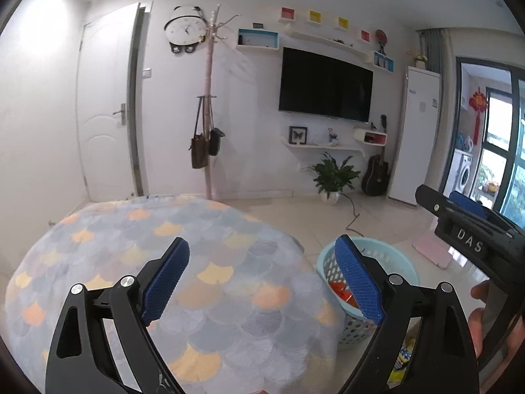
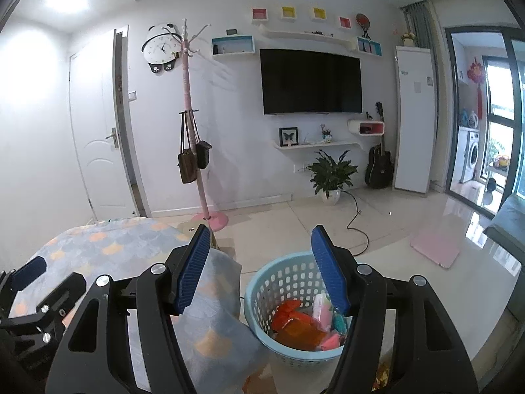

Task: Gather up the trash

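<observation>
A light blue perforated basket stands on the floor beside the table and holds orange, red, pink and teal wrappers. My right gripper is open and empty, hovering above the basket's left rim. My left gripper is open and empty above the table with the scale-pattern cloth; the basket shows to its right in the left wrist view, with orange trash inside. The right gripper's body shows at the right edge of the left wrist view.
The cloth-covered table is at lower left. A pink coat stand, a potted plant, a black cable and a pink flat board are on the tiled floor. Yellow packaging lies below the basket.
</observation>
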Demonstrator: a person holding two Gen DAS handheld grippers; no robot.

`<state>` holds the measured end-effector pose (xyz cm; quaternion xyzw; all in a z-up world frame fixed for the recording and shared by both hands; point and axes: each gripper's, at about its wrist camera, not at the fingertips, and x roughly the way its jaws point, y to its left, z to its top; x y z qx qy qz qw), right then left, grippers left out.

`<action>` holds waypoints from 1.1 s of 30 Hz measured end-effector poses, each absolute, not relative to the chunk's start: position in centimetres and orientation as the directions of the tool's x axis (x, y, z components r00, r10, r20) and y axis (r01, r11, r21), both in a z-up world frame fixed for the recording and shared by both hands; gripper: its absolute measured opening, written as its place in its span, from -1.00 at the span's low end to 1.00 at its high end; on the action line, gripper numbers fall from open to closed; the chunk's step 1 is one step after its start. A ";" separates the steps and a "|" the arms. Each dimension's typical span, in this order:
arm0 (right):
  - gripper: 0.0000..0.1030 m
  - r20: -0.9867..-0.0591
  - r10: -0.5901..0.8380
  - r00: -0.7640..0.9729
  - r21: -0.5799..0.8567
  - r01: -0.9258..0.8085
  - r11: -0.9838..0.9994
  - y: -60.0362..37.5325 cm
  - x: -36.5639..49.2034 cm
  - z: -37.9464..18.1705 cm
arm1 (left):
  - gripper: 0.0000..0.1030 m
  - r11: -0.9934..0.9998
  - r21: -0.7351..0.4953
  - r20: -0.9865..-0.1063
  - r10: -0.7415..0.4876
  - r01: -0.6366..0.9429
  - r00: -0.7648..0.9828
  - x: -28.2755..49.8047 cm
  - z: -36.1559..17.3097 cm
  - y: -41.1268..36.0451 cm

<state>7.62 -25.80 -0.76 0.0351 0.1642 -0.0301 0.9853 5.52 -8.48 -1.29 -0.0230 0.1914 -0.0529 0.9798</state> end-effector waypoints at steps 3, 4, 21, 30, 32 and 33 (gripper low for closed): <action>0.18 -0.328 -0.053 0.943 0.044 0.071 0.997 -25.2 7.5 -1.1 | 0.73 0.993 -0.072 -0.382 -0.109 0.088 0.918 5.0 -1.7 -8.2; 0.18 -0.332 -0.050 0.942 0.044 0.069 0.997 -25.0 7.5 -1.2 | 0.73 0.994 -0.072 -0.383 -0.107 0.085 0.917 5.0 -1.7 -8.2; 0.18 -0.343 -0.054 0.938 0.025 0.066 0.997 -24.3 7.8 -1.6 | 0.73 0.989 -0.113 -0.376 -0.130 0.094 0.917 4.4 -2.2 -7.7; 0.18 -0.325 -0.039 0.945 0.028 0.051 0.998 -24.0 7.5 -1.6 | 0.74 0.990 -0.113 -0.373 -0.121 0.085 0.920 4.5 -2.1 -7.2; 0.18 -0.319 -0.040 0.947 0.023 0.050 0.998 -23.7 7.3 -1.5 | 0.74 0.991 -0.105 -0.374 -0.115 0.081 0.920 4.5 -2.1 -7.3; 0.18 -0.319 -0.040 0.947 0.023 0.050 0.998 -23.7 7.3 -1.5 | 0.74 0.991 -0.107 -0.375 -0.117 0.082 0.920 4.5 -2.1 -7.2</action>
